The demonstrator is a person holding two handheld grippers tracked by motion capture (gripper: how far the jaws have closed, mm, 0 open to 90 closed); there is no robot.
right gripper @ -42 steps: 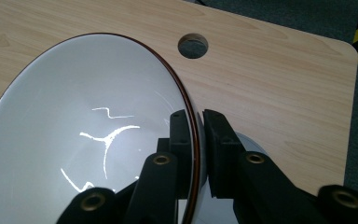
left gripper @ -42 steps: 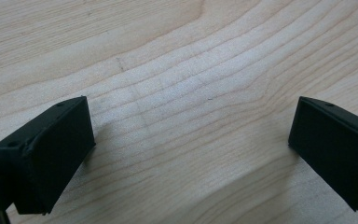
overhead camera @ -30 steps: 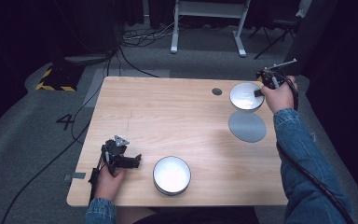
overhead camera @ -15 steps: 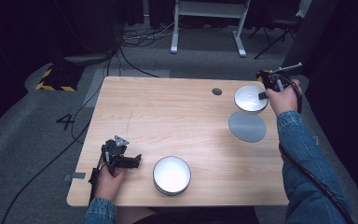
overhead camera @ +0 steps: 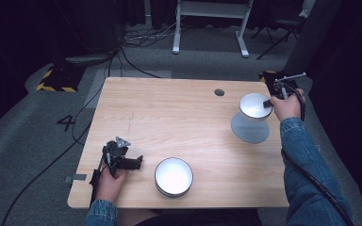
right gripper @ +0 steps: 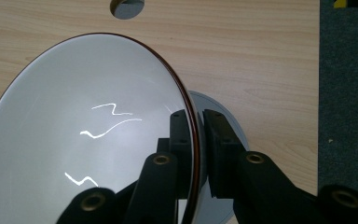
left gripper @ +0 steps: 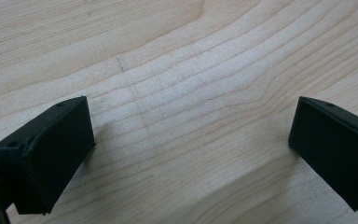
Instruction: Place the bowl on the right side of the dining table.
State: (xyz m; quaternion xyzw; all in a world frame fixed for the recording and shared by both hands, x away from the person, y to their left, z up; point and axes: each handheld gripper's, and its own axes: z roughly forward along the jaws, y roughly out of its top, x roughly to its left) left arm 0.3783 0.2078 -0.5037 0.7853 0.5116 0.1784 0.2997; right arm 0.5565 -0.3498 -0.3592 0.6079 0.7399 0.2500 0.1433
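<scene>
My left tongs [overhead camera: 136,161] rest wide open on the desk [overhead camera: 169,117], beside a white bowl [overhead camera: 173,176]. My right tongs [overhead camera: 267,102] pinch a lifted plate's [overhead camera: 254,105] rim above a grey plate [overhead camera: 250,128]. Next, I think, carry it somewhere carefully.

Lab or test studio: light wooden table [overhead camera: 169,113] on grey carpet floor [overhead camera: 37,136], black curtains [overhead camera: 37,28] upper left, loose black cables [overhead camera: 136,40], yellow-black hazard tape [overhead camera: 52,87], white "4" floor marking [overhead camera: 68,123] at left.
</scene>
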